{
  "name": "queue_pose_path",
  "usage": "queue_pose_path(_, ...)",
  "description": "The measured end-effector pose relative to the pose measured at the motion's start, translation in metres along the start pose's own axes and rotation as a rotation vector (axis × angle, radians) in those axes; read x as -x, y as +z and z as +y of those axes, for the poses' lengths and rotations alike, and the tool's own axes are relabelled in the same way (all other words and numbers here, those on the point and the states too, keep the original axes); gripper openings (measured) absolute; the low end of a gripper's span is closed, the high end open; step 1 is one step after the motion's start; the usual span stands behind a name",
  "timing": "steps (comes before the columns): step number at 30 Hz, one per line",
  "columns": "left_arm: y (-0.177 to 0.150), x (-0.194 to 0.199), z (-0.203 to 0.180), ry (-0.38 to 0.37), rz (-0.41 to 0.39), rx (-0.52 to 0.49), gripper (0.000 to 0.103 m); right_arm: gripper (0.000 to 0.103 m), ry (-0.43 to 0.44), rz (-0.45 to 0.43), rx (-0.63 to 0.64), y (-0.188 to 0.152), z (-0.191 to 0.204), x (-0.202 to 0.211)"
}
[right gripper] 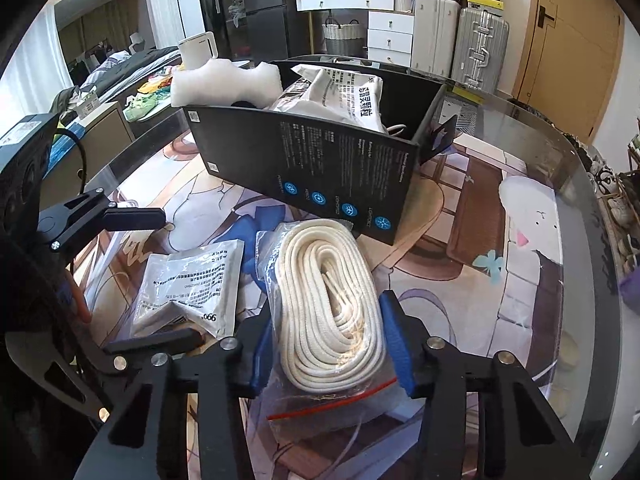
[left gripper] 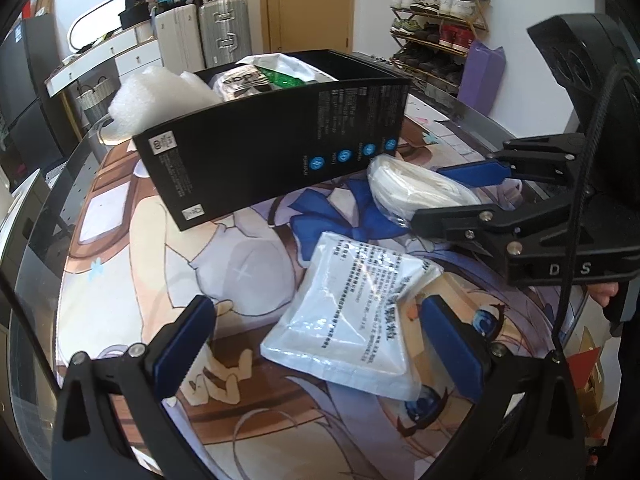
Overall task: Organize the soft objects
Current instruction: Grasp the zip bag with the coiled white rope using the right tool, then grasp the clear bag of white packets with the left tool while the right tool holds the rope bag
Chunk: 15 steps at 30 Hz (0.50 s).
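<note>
Black box (left gripper: 272, 148) wall hides its contents' lower parts.

The left gripper (left gripper: 316, 344), its blue-padded jaws standing wide apart, is hovering over a flat white plastic pouch printed with black text (left gripper: 352, 320) lying on the illustrated table mat (left gripper: 248, 248). Beyond, the right gripper (left gripper: 452, 196) is flanking a bagged coil of white rope (left gripper: 408, 192) beside a black cardboard box (left gripper: 272, 148) holding soft packets.

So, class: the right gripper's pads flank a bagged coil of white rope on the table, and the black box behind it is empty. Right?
Not quite: the black box is not empty. The right wrist view shows a white printed pouch inside it. The right gripper does flank the bagged rope on the table.
</note>
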<state>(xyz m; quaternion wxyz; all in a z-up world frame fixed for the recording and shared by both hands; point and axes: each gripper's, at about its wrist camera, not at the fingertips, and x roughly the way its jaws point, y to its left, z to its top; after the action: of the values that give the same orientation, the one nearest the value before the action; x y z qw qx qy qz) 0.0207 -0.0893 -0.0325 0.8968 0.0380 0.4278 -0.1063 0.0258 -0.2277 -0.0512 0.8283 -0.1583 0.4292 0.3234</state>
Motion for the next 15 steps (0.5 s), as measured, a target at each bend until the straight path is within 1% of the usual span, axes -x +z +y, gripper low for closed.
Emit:
queue_pose_path(3,-0.001,0.001,-0.005,-0.012,-0.002,-0.013,0.101,0.048,0.001,-0.004,0.004,0.000,-0.001,0.002)
queue_pose_path(4,-0.001,0.002,-0.005,-0.016,-0.006,-0.014,0.099,0.047,0.003,-0.005,0.007,0.000,-0.001,0.002)
queue_pose_path(6,-0.001,0.004,-0.007,-0.021,-0.015,-0.021,0.092,0.047,0.006,-0.006,0.010,0.000,-0.001,0.002)
queue_pose_path(8,-0.001,0.006,-0.008,-0.025,-0.024,-0.026,0.080,0.047,0.009,-0.008,0.012,-0.002,0.001,0.002)
queue_pose_path(9,-0.001,0.007,-0.007,-0.028,-0.029,-0.028,0.076,0.047,0.011,-0.009,0.012,-0.002,0.002,0.002)
queue_pose_path(10,-0.001,0.009,-0.006,-0.029,-0.034,-0.030,0.069,0.047,0.011,-0.009,0.012,-0.002,0.002,0.002)
queue_pose_path(11,-0.002,0.010,-0.006,-0.032,-0.039,-0.035,0.060,0.047,0.011,-0.010,0.011,-0.002,0.002,0.002)
queue_pose_path(12,-0.002,0.012,-0.006,-0.036,-0.044,-0.043,0.055,0.047,0.012,-0.011,0.011,-0.002,0.003,0.002)
queue_pose_path(15,-0.002,0.014,-0.008,-0.041,-0.048,-0.052,0.051,0.047,0.013,-0.015,0.005,-0.002,0.001,0.003)
